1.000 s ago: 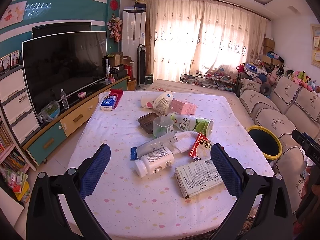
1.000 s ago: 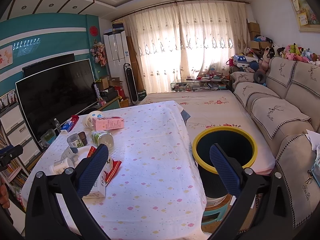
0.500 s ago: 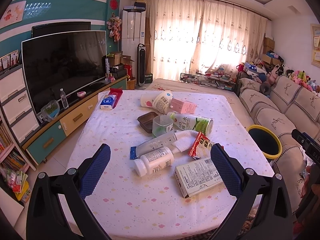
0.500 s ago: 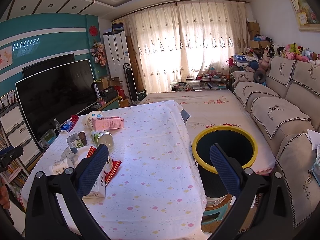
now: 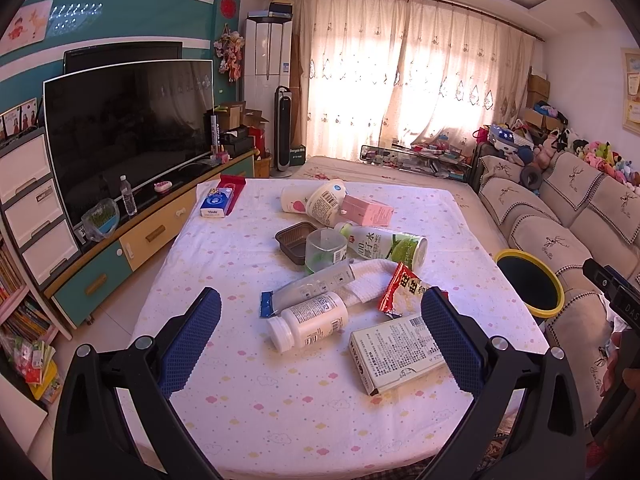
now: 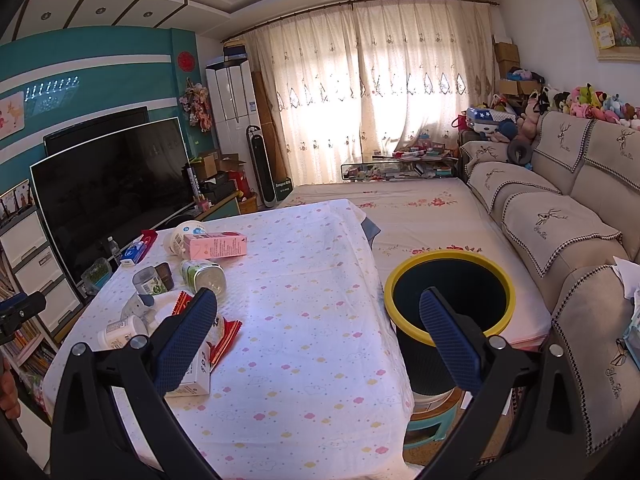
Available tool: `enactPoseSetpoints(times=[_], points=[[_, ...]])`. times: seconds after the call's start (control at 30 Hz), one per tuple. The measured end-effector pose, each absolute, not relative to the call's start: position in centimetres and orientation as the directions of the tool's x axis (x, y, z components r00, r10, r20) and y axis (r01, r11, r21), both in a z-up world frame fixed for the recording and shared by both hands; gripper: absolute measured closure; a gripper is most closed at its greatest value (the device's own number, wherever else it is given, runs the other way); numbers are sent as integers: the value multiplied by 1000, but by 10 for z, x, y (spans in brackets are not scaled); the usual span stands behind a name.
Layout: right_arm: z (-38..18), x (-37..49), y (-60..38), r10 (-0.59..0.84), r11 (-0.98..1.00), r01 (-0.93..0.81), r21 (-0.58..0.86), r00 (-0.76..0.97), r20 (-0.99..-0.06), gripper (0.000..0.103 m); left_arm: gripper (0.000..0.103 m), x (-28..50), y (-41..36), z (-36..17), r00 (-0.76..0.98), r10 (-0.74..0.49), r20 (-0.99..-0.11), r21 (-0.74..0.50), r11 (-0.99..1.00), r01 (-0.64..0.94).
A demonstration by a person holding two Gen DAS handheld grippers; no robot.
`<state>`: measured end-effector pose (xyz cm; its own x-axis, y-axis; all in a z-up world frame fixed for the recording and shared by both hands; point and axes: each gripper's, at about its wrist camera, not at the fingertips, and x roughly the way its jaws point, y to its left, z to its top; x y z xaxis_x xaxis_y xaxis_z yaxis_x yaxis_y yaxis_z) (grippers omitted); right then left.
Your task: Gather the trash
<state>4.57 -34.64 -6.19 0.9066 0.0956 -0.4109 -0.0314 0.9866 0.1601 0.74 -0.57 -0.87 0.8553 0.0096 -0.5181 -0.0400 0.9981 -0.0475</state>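
Trash lies scattered on the cloth-covered table (image 5: 248, 392): a white pill bottle (image 5: 310, 320) on its side, a flat white carton (image 5: 398, 354), a red snack packet (image 5: 402, 292), a green drink can (image 5: 384, 242), a clear cup (image 5: 325, 249), a brown tray (image 5: 295, 238) and a pink box (image 5: 366, 211). My left gripper (image 5: 320, 344) hangs open just short of the pill bottle and carton, holding nothing. My right gripper (image 6: 316, 340) is open and empty above the table's right edge, with the yellow-rimmed black bin (image 6: 450, 308) behind its right finger.
A TV (image 5: 128, 128) on a low cabinet (image 5: 132, 248) runs along the left. A beige sofa (image 6: 560, 232) lines the right wall, and the bin stands on a stool between sofa and table. A blue tissue pack (image 5: 216, 204) lies at the table's far left corner.
Both views hold almost the same. The left gripper has drifted very slightly; nothing was picked up or released.
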Motion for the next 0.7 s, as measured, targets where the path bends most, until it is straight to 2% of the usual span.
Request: enactPoseSetpoints(times=[0.47,0.7], points=[[-74,58,-339,120,984,-48,170,888,-444,6,4,11,1,-12,849,19,-528,-54,997,-56],[-94,87,-313,188,980,-125,157,846,-499,6,4,19,11,-17,846,40,-532,-57,995,-83]])
